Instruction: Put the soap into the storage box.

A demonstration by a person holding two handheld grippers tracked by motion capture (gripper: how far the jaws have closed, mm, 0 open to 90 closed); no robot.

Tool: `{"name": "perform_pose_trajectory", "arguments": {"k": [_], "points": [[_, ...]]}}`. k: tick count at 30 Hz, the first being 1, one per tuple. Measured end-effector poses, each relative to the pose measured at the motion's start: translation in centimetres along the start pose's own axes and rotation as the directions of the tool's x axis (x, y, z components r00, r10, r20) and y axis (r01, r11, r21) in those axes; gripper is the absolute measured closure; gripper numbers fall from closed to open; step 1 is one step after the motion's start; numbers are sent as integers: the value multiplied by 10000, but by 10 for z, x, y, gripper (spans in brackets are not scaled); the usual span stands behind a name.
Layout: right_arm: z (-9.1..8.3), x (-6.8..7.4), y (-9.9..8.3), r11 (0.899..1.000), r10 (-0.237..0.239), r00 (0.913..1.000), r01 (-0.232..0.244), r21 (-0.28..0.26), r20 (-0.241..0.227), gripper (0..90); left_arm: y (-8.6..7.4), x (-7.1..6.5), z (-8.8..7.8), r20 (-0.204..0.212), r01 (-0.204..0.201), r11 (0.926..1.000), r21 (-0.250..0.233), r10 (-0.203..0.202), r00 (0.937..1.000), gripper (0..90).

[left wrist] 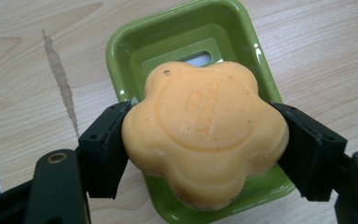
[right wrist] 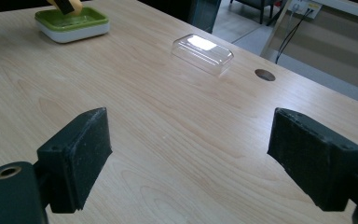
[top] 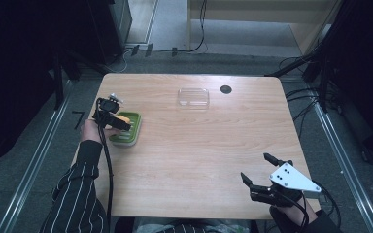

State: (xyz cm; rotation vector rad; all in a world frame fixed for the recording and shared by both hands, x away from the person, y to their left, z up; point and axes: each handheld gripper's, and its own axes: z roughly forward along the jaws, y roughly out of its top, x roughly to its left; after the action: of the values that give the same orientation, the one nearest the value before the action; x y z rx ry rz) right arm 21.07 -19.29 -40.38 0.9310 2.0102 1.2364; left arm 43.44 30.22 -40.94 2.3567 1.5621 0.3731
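Observation:
An orange flower-shaped soap (left wrist: 204, 130) is clamped between the jaws of my left gripper (left wrist: 200, 149), just above a green soap dish (left wrist: 177, 32). In the high view that gripper (top: 118, 120) holds the soap (top: 122, 119) over the dish (top: 132, 132) at the table's left side. My right gripper (top: 258, 171) rests near the front right corner, jaws wide apart with nothing between them; its own view shows the gripper (right wrist: 189, 163) over bare wood, with the dish (right wrist: 72, 24) and the soap (right wrist: 72, 4) far off at the top left.
A clear plastic lid (top: 193, 97) lies at the back middle of the wooden table (top: 199, 155), beside a round cable hole (top: 226, 89). The lid (right wrist: 203, 53) and the hole (right wrist: 265, 74) lie ahead of the right gripper. Cables run on the floor behind.

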Motion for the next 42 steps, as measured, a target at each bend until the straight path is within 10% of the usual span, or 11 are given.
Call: {"name": "perform_pose_trajectory", "arguments": {"k": [42], "points": [[-1,1,0,10000,-18,10000,18,-23,-25,134,0,-8,17,-379,-24,9999,-145,19,9993,254]]}}
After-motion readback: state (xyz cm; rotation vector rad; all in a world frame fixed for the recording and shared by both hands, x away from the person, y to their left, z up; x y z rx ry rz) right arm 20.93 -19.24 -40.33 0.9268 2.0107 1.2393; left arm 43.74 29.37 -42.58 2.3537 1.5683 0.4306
